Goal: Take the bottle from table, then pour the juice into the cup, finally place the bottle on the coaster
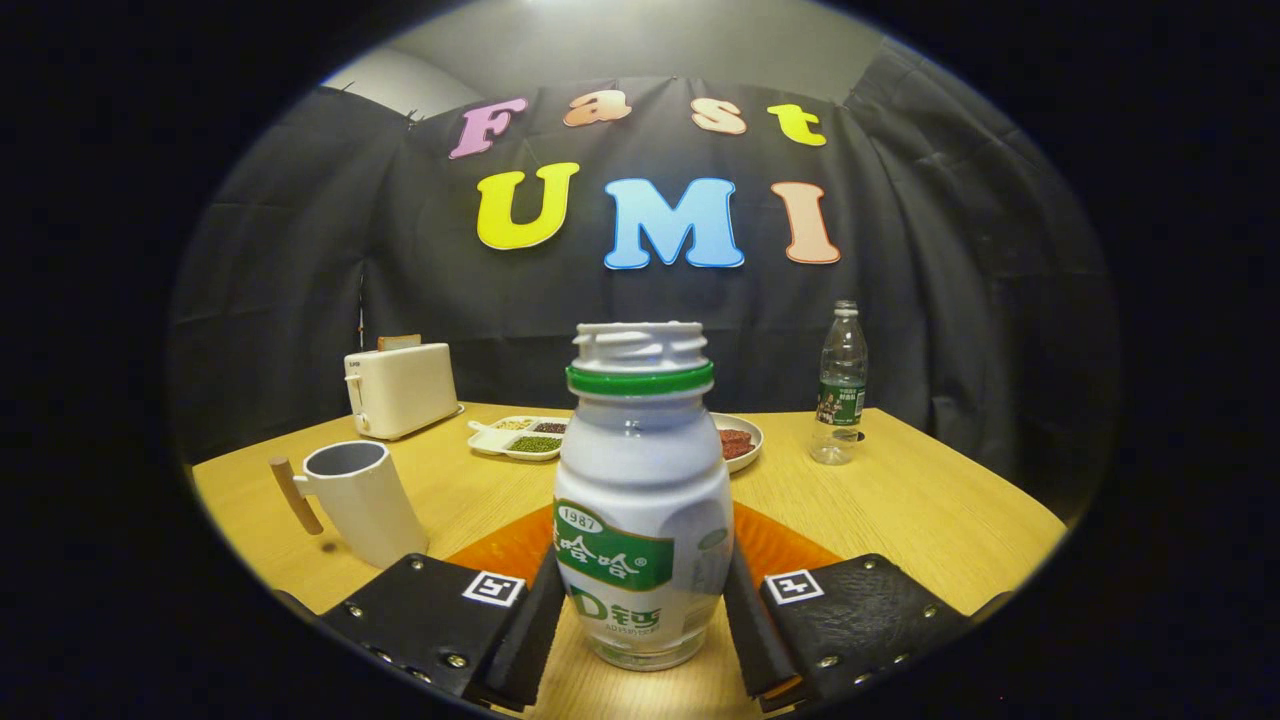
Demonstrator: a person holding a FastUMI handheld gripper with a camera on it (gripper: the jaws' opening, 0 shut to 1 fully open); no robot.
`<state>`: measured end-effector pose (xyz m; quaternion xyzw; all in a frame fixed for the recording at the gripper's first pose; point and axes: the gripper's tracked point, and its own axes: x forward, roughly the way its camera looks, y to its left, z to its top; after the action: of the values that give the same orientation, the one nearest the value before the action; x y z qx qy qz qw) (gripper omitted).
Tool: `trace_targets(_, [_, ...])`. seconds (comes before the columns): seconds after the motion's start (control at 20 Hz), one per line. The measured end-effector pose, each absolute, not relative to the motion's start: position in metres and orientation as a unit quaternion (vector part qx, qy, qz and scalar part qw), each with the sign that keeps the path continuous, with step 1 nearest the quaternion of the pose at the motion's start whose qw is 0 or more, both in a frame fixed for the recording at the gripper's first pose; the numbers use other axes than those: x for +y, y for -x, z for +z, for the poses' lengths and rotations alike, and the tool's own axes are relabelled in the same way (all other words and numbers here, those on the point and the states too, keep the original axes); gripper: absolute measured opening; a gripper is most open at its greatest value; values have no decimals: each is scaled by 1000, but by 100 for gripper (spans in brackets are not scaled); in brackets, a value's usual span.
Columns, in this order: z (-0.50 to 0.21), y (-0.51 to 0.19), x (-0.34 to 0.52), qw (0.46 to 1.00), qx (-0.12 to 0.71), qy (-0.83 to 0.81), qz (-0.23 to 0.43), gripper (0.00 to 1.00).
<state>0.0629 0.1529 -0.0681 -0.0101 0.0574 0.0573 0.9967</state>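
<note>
Here, at lower centre, the tool [640,625] is clasping the white plastic green-collared bottle [642,500] above the orange coaster [790,550]; seemingly the placing step, which is calling for a level descent onto it.

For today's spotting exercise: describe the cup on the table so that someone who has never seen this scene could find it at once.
Start at the wooden table and find the white toaster at its back. Nearer the gripper, whose fingers press on the white bottle, stands the cup, beside the orange coaster. It alone is a pale mug with a wooden peg handle.
</note>
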Motion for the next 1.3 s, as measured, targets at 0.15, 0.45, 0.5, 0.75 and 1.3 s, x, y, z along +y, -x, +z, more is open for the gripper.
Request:
trace_targets(0.15, [-56, -66, 150, 997, 49, 27, 55, 73])
trace_targets(0.45, [-36, -72, 168, 990, 47, 111, 79, 72])
trace_targets(0.5, [-36, -72, 171, 987, 50, 129, 81, 73])
trace_targets(0.75, [-32, -79, 194, 972, 52, 214, 87, 73])
trace_targets(1.3, [-36, -91, 240, 930, 41, 348, 113, 73])
